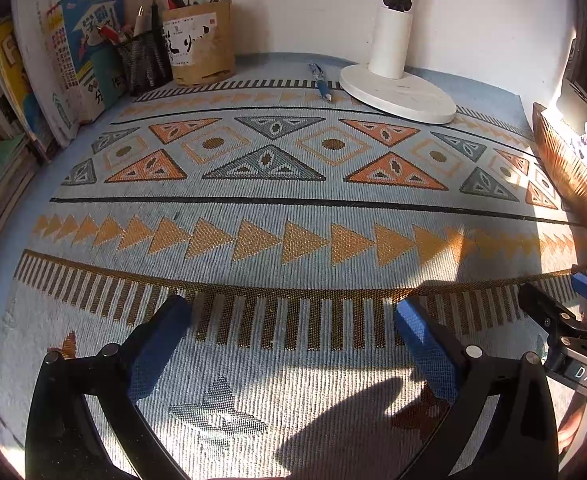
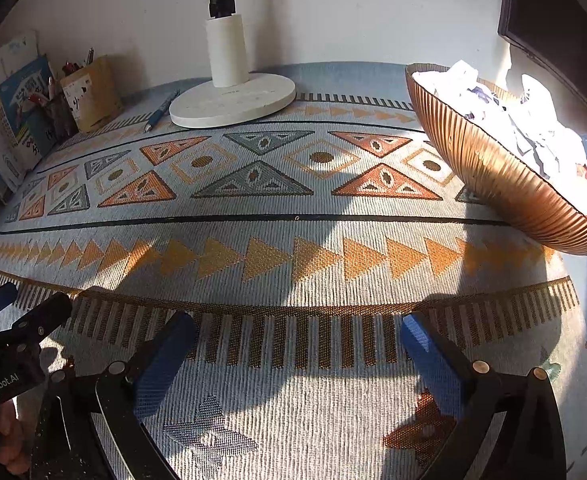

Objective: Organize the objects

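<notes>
A blue pen (image 1: 320,81) lies loose on the patterned cloth (image 1: 293,216) at the back, just left of the white lamp base (image 1: 397,94); the right wrist view shows the pen (image 2: 161,111) too. Two pen holders stand at the back left, a black mesh cup (image 1: 145,62) and a tan tub (image 1: 199,44) with pens in them. My left gripper (image 1: 293,312) hangs open over the cloth's striped border, nothing between its blue pads. My right gripper (image 2: 299,330) is open as well, over bare cloth. Each gripper shows at the other view's edge.
Books (image 1: 53,68) lean against the wall at the far left. A copper ribbed bowl (image 2: 493,172) full of crumpled paper sits at the right. The white lamp post (image 2: 225,40) rises at the back. A hand (image 2: 7,436) holds the left tool.
</notes>
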`<action>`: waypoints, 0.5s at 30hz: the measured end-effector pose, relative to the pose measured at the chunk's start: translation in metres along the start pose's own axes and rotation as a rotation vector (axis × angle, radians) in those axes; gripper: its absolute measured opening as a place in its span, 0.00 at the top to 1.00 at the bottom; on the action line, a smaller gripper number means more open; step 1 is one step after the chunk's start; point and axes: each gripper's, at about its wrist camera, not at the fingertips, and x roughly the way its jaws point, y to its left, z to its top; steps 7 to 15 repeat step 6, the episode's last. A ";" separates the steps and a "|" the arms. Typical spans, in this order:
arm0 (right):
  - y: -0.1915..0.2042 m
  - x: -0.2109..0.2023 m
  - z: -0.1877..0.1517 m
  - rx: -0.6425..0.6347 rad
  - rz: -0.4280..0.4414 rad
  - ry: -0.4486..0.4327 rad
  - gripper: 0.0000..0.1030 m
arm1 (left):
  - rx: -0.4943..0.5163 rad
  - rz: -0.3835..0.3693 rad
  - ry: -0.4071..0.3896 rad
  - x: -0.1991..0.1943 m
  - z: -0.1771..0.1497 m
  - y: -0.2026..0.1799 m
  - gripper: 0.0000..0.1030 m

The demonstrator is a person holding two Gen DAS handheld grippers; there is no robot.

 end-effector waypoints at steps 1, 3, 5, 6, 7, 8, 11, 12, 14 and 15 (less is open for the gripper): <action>0.000 0.000 0.000 0.000 0.000 0.000 0.00 | 0.000 0.000 0.000 0.000 0.000 0.000 0.00; 0.000 0.000 0.000 0.000 0.000 0.000 0.00 | -0.001 -0.001 -0.001 0.000 0.000 0.000 0.00; 0.000 0.000 0.000 0.000 0.000 0.000 0.00 | 0.001 0.001 0.000 0.000 0.000 0.000 0.00; 0.000 0.000 0.000 0.000 0.000 0.000 0.00 | 0.000 0.000 0.000 0.000 0.000 0.000 0.00; 0.000 0.000 0.000 0.000 0.000 0.000 0.00 | 0.000 0.000 0.000 0.000 0.000 0.000 0.00; 0.000 0.000 0.000 0.000 0.000 0.000 0.00 | 0.000 0.000 0.000 0.000 0.000 0.000 0.00; 0.000 0.000 0.000 0.000 0.000 0.000 0.00 | 0.000 0.000 0.000 0.000 0.000 0.000 0.00; 0.000 0.000 0.000 0.000 0.000 0.000 0.00 | 0.000 0.000 0.000 0.000 0.000 0.000 0.00; 0.000 0.000 0.000 0.000 0.000 0.000 0.00 | 0.000 0.000 0.000 0.000 0.000 0.000 0.00; 0.000 0.000 0.000 0.000 0.000 0.000 0.00 | 0.000 0.000 0.000 0.000 0.000 0.000 0.00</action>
